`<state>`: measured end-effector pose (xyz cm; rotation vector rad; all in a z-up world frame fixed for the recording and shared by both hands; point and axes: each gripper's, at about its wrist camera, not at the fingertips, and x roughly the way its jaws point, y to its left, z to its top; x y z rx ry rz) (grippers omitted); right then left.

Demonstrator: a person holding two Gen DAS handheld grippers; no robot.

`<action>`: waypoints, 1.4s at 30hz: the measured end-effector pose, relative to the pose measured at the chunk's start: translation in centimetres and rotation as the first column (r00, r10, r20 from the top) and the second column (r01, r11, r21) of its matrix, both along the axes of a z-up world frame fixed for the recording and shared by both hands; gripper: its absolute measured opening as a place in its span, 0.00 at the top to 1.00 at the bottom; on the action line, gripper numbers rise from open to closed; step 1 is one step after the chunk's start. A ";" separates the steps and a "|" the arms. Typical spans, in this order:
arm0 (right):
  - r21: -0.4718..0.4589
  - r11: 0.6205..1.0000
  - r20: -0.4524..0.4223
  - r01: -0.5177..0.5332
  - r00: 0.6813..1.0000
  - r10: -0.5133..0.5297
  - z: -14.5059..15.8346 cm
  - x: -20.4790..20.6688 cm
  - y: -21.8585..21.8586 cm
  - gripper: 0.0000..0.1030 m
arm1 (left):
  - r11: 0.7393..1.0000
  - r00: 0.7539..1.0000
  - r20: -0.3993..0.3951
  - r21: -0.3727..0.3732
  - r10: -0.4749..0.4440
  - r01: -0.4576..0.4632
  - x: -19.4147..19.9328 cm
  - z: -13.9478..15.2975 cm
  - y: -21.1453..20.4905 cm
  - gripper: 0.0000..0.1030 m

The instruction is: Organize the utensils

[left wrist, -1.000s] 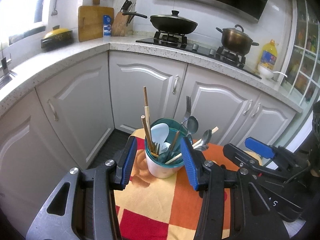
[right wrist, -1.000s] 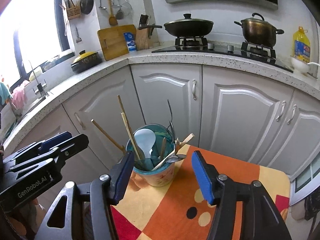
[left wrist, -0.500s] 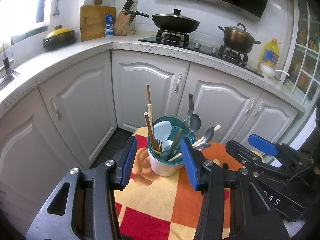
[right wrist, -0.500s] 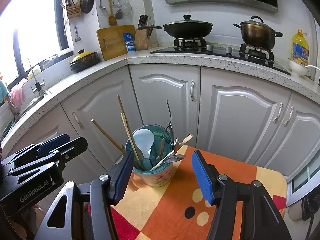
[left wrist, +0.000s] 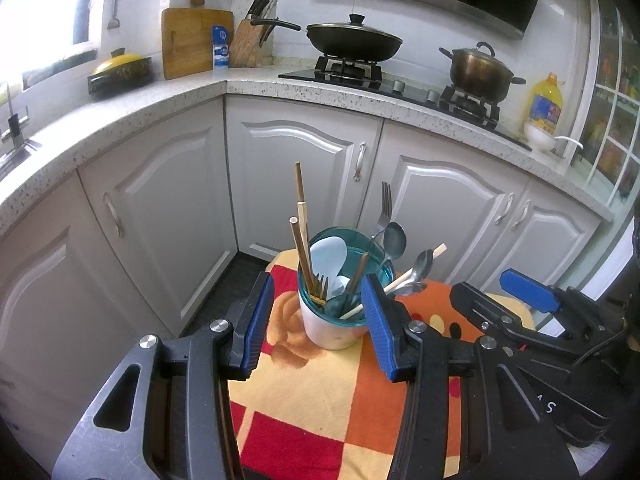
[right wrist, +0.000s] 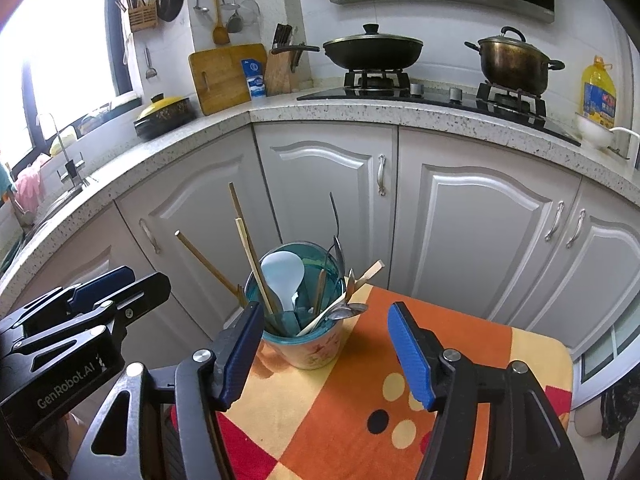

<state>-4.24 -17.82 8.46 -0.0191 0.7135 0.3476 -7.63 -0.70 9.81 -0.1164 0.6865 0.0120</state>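
Observation:
A teal-rimmed white cup (left wrist: 334,326) stands on a small table with an orange, yellow and red cloth (left wrist: 312,400). It holds chopsticks (left wrist: 301,236), a white rice paddle (left wrist: 326,254), a fork (left wrist: 385,208) and metal spoons (left wrist: 418,270). My left gripper (left wrist: 318,320) is open and empty, just in front of the cup. In the right wrist view the cup (right wrist: 306,344) sits ahead and left of my right gripper (right wrist: 326,350), which is open and empty. Each gripper shows in the other's view.
White lower cabinets (right wrist: 480,216) stand close behind the table. The speckled counter (right wrist: 360,114) carries a wok (right wrist: 372,50), a pot (right wrist: 514,62), an oil bottle (right wrist: 598,92), a cutting board (right wrist: 226,76) and a knife block (right wrist: 280,68).
Both views have drifted back and upward slightly. The cup and utensils have not moved, and both grippers remain open.

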 end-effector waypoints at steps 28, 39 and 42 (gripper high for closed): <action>-0.017 1.000 -0.023 -0.019 1.000 0.019 -0.6 0.1 0.3 0.39 | 0.999 0.999 -0.037 0.045 0.022 -0.020 -0.2 -0.8 0.2 0.57; -0.020 0.999 -0.028 -0.025 0.999 0.024 -0.8 0.2 0.6 0.39 | 0.998 0.999 -0.031 0.055 0.025 -0.023 -0.2 -0.7 -0.3 0.57; -0.022 0.999 -0.022 -0.025 0.999 0.025 -0.7 0.1 0.7 0.39 | 0.998 0.999 -0.028 0.057 0.023 -0.022 -0.2 -0.5 -0.3 0.57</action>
